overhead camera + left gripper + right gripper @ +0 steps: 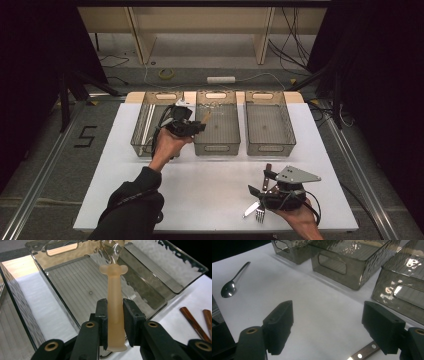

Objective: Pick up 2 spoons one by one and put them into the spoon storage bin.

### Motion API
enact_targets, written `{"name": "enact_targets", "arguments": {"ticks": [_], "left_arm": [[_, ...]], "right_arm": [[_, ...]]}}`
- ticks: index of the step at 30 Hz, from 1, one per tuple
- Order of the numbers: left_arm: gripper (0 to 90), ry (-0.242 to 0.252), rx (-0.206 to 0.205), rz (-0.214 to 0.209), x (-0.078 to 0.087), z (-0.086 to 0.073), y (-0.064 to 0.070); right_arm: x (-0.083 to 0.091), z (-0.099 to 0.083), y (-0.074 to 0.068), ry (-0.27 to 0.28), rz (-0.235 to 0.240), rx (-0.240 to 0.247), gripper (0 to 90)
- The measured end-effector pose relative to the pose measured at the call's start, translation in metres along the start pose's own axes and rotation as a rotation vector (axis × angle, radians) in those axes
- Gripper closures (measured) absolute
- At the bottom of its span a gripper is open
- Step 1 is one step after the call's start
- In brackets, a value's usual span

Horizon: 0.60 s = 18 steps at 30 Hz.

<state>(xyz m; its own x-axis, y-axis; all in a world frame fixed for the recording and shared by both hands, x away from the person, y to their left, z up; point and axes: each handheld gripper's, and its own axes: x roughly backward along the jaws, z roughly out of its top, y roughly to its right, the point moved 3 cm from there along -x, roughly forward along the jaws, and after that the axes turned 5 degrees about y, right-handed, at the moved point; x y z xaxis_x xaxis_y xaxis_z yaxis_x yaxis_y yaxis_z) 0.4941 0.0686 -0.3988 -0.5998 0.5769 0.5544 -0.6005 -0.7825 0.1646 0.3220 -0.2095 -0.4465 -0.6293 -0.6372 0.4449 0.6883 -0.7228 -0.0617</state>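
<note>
A peach plastic utensil (115,290) with a clear head is clamped by its handle in my left gripper (115,312). It hangs over the middle grey see-through bin (62,302). From above, my left gripper (201,125) sits at that middle bin's (216,148) left wall, and the utensil (206,117) points into it. My right gripper (261,182) is open low over the table's front right, with nothing between its jaws. A brown-handled knife (267,169) and a fork (260,215) lie beside it. In the right gripper view, the open right gripper (329,325) hovers over bare white table, with the knife handle (362,355) at the lower edge.
Three grey bins stand in a row at the back: left bin (141,131), the middle one, right bin (270,148). A metal spoon (229,287) lies on the white table (210,185). Two brown handles (193,323) lie right of the bins. Dark floor surrounds the table.
</note>
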Motion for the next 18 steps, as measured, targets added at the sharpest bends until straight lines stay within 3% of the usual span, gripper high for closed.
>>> {"name": "enact_targets", "arguments": {"ticks": [4, 18], "left_arm": [[74.3, 0.011, 0.004, 0.001, -0.006, 0.003, -0.002], [74.3, -0.032, 0.023, 0.020, -0.032, 0.005, -0.011]], "right_arm": [[0.000, 0.000, 0.001, -0.001, 0.002, -0.005, 26.4], [0.000, 0.000, 0.002, 0.000, 0.002, -0.004, 26.4]]}}
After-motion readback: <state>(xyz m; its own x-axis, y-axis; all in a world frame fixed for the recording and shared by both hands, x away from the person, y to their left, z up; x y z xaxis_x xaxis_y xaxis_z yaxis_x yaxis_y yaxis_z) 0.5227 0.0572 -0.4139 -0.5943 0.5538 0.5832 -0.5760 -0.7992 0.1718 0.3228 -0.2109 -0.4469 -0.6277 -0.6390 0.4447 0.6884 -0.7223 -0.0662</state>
